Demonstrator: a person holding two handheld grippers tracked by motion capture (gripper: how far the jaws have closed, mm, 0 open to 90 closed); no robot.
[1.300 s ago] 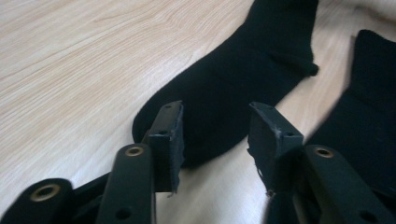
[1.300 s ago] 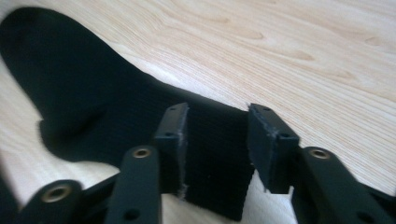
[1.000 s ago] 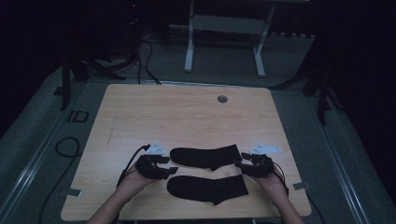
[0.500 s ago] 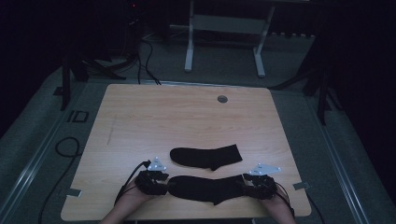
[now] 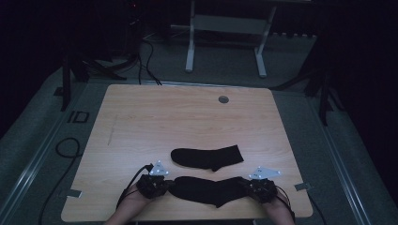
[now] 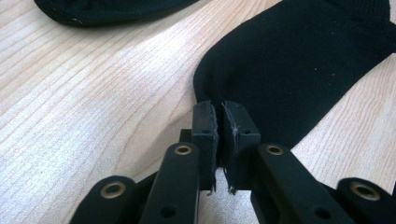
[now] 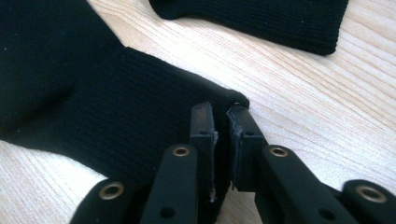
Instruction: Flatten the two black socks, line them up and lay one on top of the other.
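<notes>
Socks lie apart; each hand-held gripper, left (image 5: 157,186) and right (image 5: 259,189), pinches the near sock (image 5: 209,190): lift both ends evenly.

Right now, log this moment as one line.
left gripper: shut on near black sock | right gripper: shut on near black sock | far black sock: flat on wooden table

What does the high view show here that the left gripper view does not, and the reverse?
High view alone: the whole table, the right gripper at the near sock's cuff end, the left gripper from above, the floor. Left gripper view alone: its fingers pressed shut on the sock's toe edge. Both share the near sock and far sock.
</notes>
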